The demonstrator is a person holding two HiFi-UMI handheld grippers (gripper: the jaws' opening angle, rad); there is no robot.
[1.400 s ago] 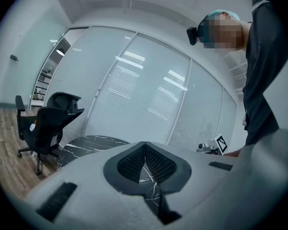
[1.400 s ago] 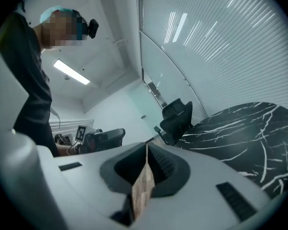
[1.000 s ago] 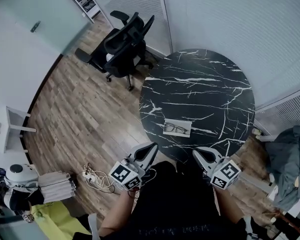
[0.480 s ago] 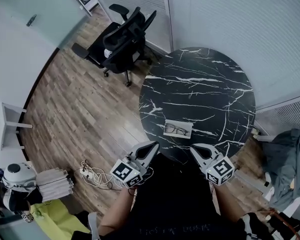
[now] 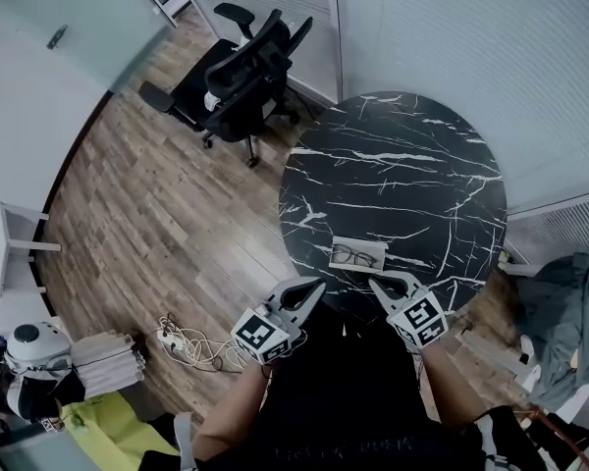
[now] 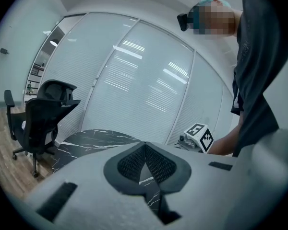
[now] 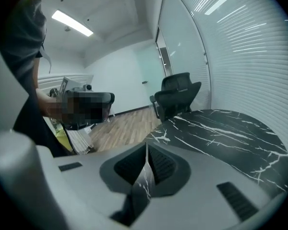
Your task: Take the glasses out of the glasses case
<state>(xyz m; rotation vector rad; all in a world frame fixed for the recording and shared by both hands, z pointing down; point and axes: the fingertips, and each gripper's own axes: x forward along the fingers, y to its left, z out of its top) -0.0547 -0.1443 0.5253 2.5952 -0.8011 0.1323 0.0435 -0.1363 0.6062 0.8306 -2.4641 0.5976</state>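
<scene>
The glasses (image 5: 355, 256) are sitting in the open glasses case (image 5: 340, 242), which lies on the table (image 5: 402, 165) close to its near edge. Just off that same edge hang the left gripper (image 5: 309, 287) and the right gripper (image 5: 385, 285), each with its jaws pinched fully together and nothing in them. Looks like the approach step to me. My take: open the jaws before coming over the table, pin the case with one gripper, then take the glasses by the bridge or a temple, not the lenses, and lift straight up. Count: one table, one case, one pair of glasses, two grippers, and one office chair (image 5: 238, 77) off the table's far-left side.
</scene>
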